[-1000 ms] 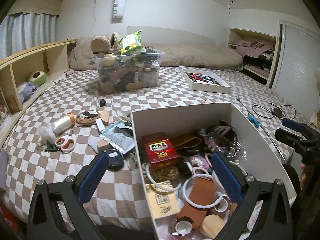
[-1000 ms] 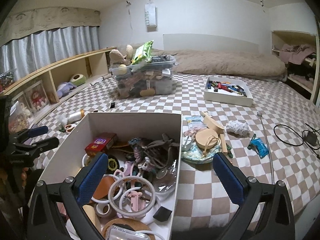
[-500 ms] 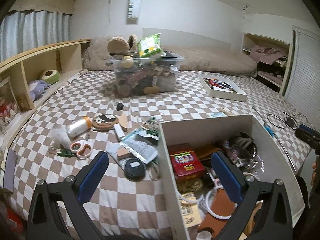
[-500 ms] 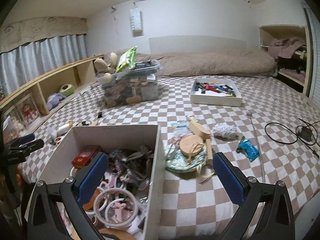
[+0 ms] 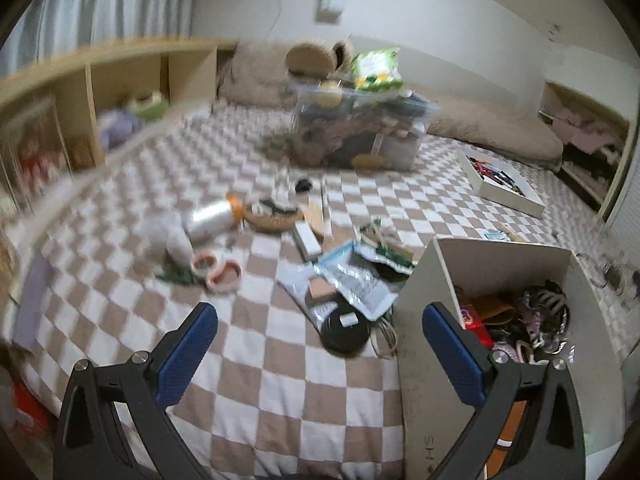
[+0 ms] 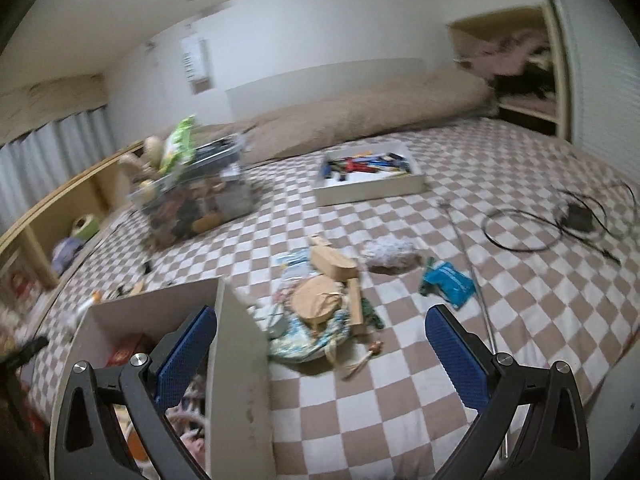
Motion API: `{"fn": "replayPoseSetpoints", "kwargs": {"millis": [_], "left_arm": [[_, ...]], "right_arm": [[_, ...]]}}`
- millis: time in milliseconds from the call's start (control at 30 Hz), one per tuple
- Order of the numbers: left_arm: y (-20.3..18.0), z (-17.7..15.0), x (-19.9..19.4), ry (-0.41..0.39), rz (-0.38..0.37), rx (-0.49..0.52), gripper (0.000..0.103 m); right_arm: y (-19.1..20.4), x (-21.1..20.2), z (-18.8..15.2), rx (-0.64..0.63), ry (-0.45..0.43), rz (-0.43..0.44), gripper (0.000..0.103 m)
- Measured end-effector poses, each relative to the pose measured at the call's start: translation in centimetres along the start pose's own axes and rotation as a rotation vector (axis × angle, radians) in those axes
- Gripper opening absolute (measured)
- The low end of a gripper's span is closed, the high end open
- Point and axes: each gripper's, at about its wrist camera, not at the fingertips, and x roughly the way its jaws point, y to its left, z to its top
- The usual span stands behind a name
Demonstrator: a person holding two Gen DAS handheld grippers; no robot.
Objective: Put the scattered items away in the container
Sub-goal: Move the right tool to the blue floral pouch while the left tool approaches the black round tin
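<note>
**Desk:** Container first — where does it sit?

**Field:** White box, open-topped, on the checkered bed, at the right of your left wrist view and the lower left of your right wrist view. A red box and tangled dark cords lie inside it.

**Desk:** And your claws?

**Field:** Your left claw hangs with its blue pads wide apart, gripping nothing; its right finger overlaps the container's near corner. Your right claw is likewise spread and bare, its left finger over the container's interior, its right over bare bedding.

**Desk:** What is scattered?

**Field:** Left of the container: a black round disc just beside its wall, a silvery pouch overlapping the disc's upper edge, pink-handled scissors, a clear bottle with an orange cap. Right of it: a round wooden lid on a patterned cloth, a wooden block, a white fluffy ball, a teal packet.

**Desk:** Farther back?

**Field:** A clear bin, heaped full, and a shallow white tray of small tools. The frames are motion-blurred.
</note>
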Motion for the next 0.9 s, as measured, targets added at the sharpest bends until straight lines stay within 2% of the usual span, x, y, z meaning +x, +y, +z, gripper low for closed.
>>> {"fn": "replayPoseSetpoints", "kwargs": {"millis": [67,200,267,533,700,833,900], "left_arm": [[0.4,-0.2,0.8,0.029,-0.009,-0.025,0.103],[0.4,-0.6,2.8,0.095,0.005,-0.019,0.103],[0.2,-0.7,4.2,0.142,-0.012,-0.006,0.103],[-0.9,-0.3,7.9,0.266,-0.071,0.106,0.103],[-0.7,0.2,9.5,0.320,-0.065,0.192,0.100],[-0.2,0.3,11.2,0.376,-0.106,0.188,0.080],[0.1,0.1,12.0,0.403,-0.136,0.165,0.077]], "right_arm": [[-0.6,0.8,0.0,0.026,0.013,-0.013,0.103],[-1.4,2.8,-0.1,0.048,0.062,-0.018,0.103],[-1.7,3.8,-0.1,0.049,0.095,-0.017,0.103],[-2.3,6.9,0.1,0.043,0.162,-0.019,0.103],[-2.8,8.8,0.1,0.042,0.190,-0.036,0.103],[-3.2,10.4,0.0,0.059,0.210,-0.046,0.103],[-3.4,11.1,-0.1,0.070,0.220,-0.052,0.103]]}}
